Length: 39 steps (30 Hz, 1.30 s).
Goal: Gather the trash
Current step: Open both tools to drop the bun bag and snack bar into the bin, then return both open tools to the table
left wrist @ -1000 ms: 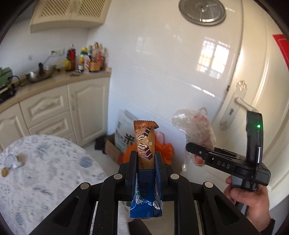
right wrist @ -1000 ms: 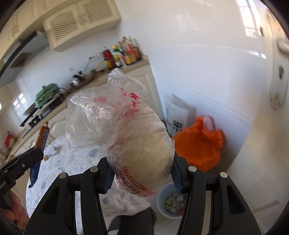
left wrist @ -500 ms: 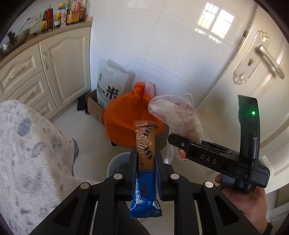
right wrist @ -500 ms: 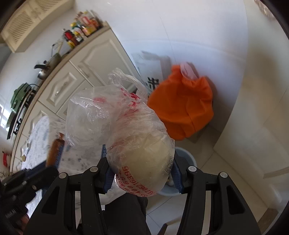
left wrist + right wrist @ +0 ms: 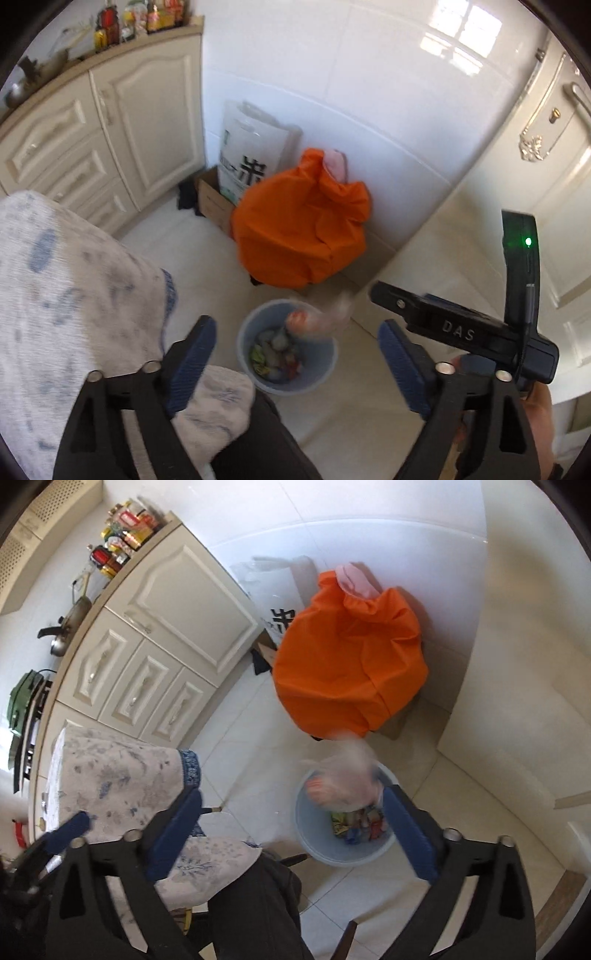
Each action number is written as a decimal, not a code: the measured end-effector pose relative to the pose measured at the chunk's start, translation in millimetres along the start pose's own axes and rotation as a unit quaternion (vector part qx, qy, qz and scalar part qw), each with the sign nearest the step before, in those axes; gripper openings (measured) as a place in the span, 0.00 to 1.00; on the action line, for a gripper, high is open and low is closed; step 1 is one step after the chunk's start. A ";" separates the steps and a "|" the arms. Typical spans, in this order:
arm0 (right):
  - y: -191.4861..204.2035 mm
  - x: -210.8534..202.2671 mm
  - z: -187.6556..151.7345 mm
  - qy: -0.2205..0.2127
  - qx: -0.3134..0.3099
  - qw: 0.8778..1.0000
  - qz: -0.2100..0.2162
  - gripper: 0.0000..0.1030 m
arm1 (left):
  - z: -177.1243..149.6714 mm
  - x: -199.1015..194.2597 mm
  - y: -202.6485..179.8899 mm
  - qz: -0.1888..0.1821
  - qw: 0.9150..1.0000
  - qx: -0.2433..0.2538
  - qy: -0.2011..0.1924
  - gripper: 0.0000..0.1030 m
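Observation:
A small pale blue trash bin [image 5: 325, 363] stands on the tiled floor, with several wrappers inside; it also shows in the right wrist view [image 5: 314, 834]. A crumpled clear plastic bag [image 5: 341, 781] is blurred in mid-air just over the bin's rim, seen also in the left wrist view [image 5: 319, 319]. My left gripper [image 5: 295, 354] is open and empty above the bin. My right gripper [image 5: 291, 830] is open and empty above the bin too; its body [image 5: 458, 328] shows at the right of the left wrist view. The snack wrapper is not visible.
A big orange bag [image 5: 299, 229] sits behind the bin against the white tiled wall, beside a white printed sack [image 5: 251, 158] and a cardboard box [image 5: 212, 199]. Cream cabinets [image 5: 110, 129] stand left. A table with a blue-patterned cloth [image 5: 74, 288] is at lower left. A door [image 5: 535, 155] is right.
Both grippers have opened over the bin. The snack wrapper has left the left gripper and the plastic bag has left the right gripper and is falling toward the bin.

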State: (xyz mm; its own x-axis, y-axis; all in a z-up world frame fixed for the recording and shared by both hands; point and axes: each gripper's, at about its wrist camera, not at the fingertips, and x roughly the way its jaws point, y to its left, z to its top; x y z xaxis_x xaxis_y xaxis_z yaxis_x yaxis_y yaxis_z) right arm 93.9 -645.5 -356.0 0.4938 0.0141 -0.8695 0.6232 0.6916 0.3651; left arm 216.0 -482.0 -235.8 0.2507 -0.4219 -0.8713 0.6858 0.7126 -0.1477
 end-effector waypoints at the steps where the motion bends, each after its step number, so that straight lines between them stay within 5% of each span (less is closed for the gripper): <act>1: 0.5 -0.7 -1.1 0.001 0.000 1.000 0.000 1.00 | -2.1 -6.2 -0.4 0.011 1.000 0.001 -0.011 0.95; 14: 38.8 -36.2 -8.3 -0.025 -0.022 0.999 0.003 1.00 | -52.4 -91.6 8.0 0.042 0.995 0.010 -0.092 0.99; 27: 154.0 -95.6 -16.4 -0.084 -0.119 0.988 0.040 1.00 | -107.0 -200.3 71.0 0.065 0.984 -0.052 -0.160 0.99; 39: 302.8 -129.8 -48.2 -0.128 -0.254 0.954 0.098 1.00 | -166.2 -296.8 161.9 0.135 0.950 -0.148 -0.242 0.99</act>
State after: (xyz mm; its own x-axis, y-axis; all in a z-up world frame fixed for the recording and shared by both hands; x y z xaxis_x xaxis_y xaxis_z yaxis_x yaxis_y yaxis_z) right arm 189.4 -403.2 -148.7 0.7429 0.0477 -0.6677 0.1614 0.9552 0.2479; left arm 139.1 -148.2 -79.0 0.7232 -0.3588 -0.5901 0.3486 0.9273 -0.1366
